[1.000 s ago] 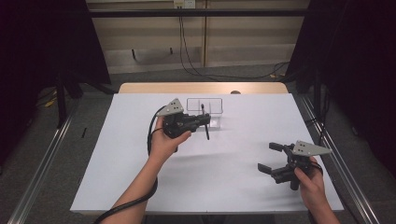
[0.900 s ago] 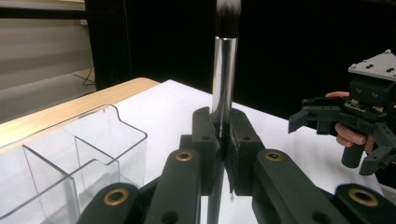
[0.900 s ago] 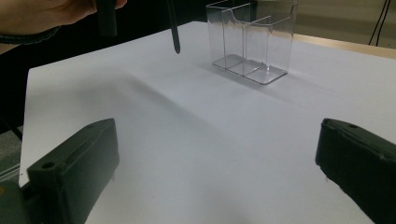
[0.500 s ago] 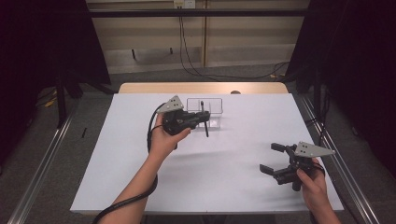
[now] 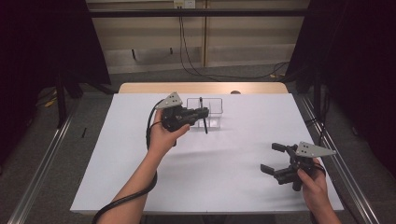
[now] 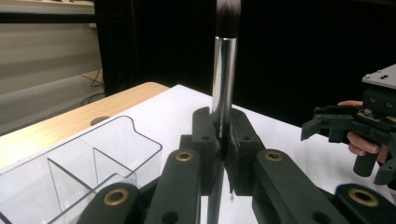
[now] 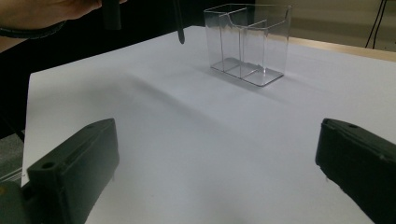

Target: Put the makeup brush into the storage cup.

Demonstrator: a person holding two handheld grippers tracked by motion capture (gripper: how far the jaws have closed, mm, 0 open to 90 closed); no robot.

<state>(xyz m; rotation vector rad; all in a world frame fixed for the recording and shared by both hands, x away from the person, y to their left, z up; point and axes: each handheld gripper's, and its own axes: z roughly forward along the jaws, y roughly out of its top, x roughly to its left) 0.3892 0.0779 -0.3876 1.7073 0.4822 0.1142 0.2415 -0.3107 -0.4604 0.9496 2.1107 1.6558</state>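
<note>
Where the high view looks down on the white-covered table [image 5: 140,186], the left gripper [image 5: 201,112] is held above its far middle, clamped on a makeup brush [image 5: 203,115] that stands upright, just in front of a clear divided organizer [image 5: 215,108]. The right gripper [image 5: 273,157] sits near the table's right near corner, well apart from the organizer, its jaws spread and holding nothing.

From the left gripper view, the two black jaws pinch the brush's [image 6: 224,79] shiny metal ferrule, its dark bristles pointing up; the organizer [image 6: 93,158] lies at the lower left, and the right gripper [image 6: 355,123] shows far off at the right.

From the right gripper view, the jaws stand wide apart over bare white cover [image 7: 187,140]; the organizer [image 7: 247,42] stands empty at the far side, and the brush's dark handle tip [image 7: 179,28] hangs left of it, clear of the table.
</note>
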